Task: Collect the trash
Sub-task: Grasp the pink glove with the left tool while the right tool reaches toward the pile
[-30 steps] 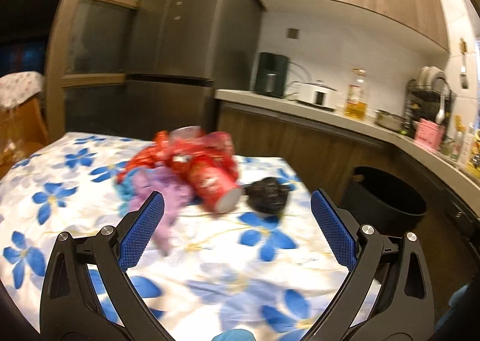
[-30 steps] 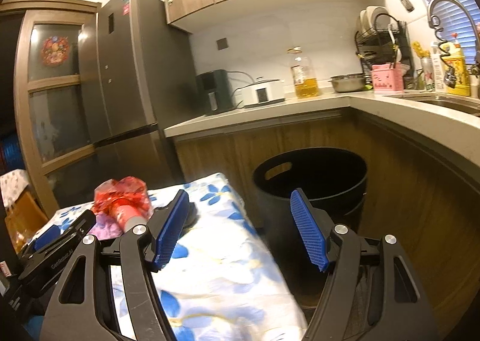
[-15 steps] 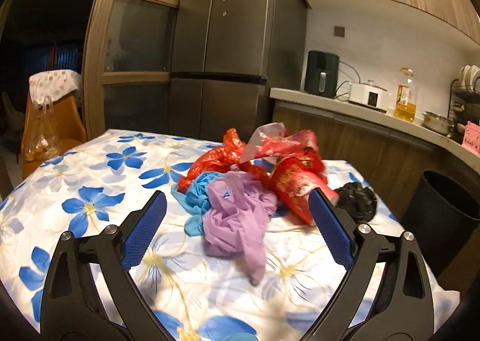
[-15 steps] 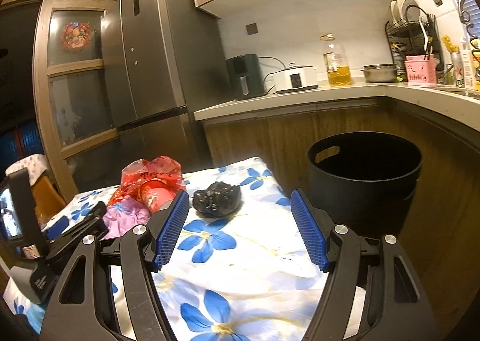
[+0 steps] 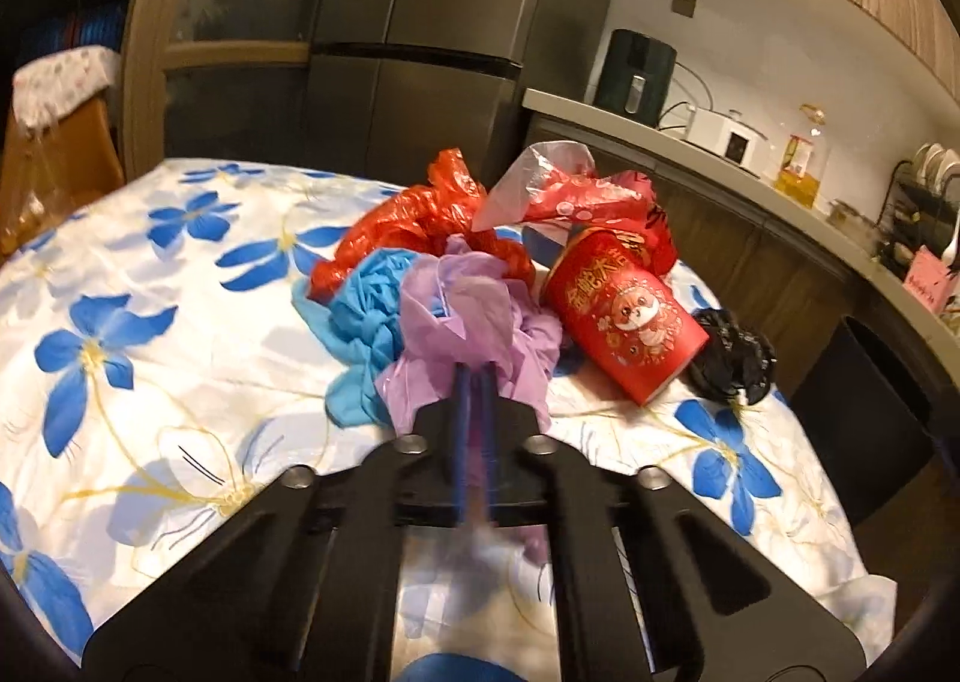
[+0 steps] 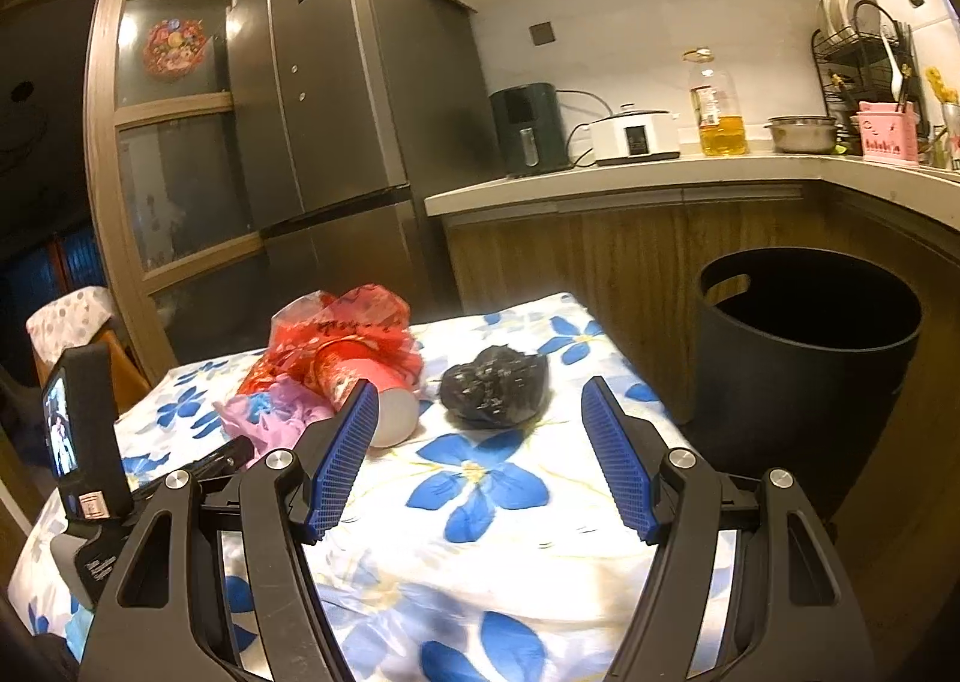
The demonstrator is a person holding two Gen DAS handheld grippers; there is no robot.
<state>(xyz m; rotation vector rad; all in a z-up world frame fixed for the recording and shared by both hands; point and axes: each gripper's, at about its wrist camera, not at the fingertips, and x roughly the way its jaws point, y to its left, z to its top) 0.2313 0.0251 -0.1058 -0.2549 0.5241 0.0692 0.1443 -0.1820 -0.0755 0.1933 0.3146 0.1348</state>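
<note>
Currently, the scene reads as follows.

Left gripper (image 5: 474,382): jaws have just been closing and now stand together, clamped on the near edge of the purple plastic bag (image 5: 474,316), a fold of which shows between the blue pads.

Purple plastic bag: directly ahead of the left tips, crumpled, resting on the table (image 5: 180,322) and touching the blue plastic bag (image 5: 366,322).

Blue plastic bag: ahead and to the left of the left tips, partly under the purple one.

Red paper cup (image 5: 624,322): ahead and to the right of the left tips, lying on its side, open mouth toward the camera.

Red plastic wrappers (image 5: 432,214): beyond the purple bag, heaped behind the cup.

Black crumpled bag (image 6: 495,388): ahead of the right gripper (image 6: 480,430), lying on the cloth between the lines of its two fingers and clear of both.

Right gripper: jaws apart, nothing between the pads.

Bin (image 6: 804,370): black, round, open-topped, on the floor ahead and to the right of the right tips, just beside the table's edge and below the counter (image 6: 630,184).

Left gripper body (image 6: 90,454): at the left of the right wrist view, over the table's near corner.

Table: covered with a white cloth printed with blue flowers.
</note>
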